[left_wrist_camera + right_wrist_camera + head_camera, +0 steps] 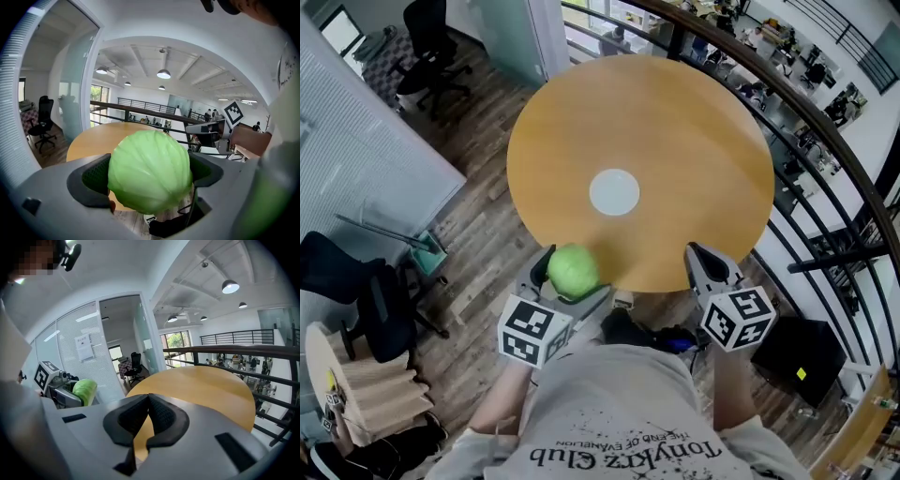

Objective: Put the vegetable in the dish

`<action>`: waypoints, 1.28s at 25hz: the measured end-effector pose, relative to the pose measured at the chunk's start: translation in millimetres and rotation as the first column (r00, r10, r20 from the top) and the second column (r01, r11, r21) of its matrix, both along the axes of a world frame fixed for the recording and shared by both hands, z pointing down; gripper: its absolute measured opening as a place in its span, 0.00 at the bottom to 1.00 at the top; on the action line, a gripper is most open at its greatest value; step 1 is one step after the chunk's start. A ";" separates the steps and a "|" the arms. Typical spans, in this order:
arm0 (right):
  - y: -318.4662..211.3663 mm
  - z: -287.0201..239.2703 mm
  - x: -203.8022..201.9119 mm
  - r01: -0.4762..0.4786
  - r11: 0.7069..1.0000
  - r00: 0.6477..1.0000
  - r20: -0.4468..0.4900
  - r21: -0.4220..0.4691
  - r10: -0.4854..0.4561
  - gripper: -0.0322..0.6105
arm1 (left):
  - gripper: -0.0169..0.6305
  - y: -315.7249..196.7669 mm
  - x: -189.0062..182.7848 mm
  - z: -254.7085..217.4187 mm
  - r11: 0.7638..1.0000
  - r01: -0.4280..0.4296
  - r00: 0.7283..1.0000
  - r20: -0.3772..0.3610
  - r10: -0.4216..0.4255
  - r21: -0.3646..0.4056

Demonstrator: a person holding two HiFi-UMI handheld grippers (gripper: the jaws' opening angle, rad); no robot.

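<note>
A round green cabbage (573, 271) is clamped in my left gripper (572, 281), held over the near edge of the round wooden table (694, 141). In the left gripper view the cabbage (150, 171) fills the gap between the two jaws. A small white dish (614, 191) lies flat at the table's centre, beyond the cabbage and a little to its right. My right gripper (696, 251) hovers at the table's near edge, to the right, with its jaws pressed together and nothing in them (147, 416). From the right gripper view the cabbage (84, 391) shows at the left.
A dark curved railing (825, 122) runs behind and to the right of the table. Black office chairs (427, 47) stand on the wood floor at the far left, and another chair (356, 291) is near my left side. A glass partition (366, 159) is at the left.
</note>
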State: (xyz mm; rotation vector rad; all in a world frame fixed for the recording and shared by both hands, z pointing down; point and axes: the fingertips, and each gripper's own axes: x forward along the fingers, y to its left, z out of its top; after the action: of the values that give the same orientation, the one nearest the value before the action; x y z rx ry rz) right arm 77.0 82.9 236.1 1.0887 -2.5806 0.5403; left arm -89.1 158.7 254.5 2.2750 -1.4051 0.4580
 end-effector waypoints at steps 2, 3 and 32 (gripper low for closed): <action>-14.5 1.9 2.1 0.006 1.000 1.000 0.005 0.001 -0.006 0.08 | 0.80 -12.4 1.7 0.5 1.000 0.007 1.000 0.005 -0.007 0.000; -21.3 3.4 3.1 0.009 1.000 1.000 0.009 0.000 -0.009 0.08 | 0.80 -18.2 2.4 0.9 1.000 0.011 1.000 0.009 -0.011 0.000; -95.9 20.8 8.3 -0.063 0.997 0.998 -0.002 -0.054 0.063 0.08 | 0.80 -111.0 -0.5 22.6 0.993 -0.099 0.993 0.064 0.103 -0.059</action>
State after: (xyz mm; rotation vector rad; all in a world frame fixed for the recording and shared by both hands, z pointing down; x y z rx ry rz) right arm 85.2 -13.0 256.8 1.1553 -2.5227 0.6211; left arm -89.6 47.7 277.1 2.3126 -1.2961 0.6031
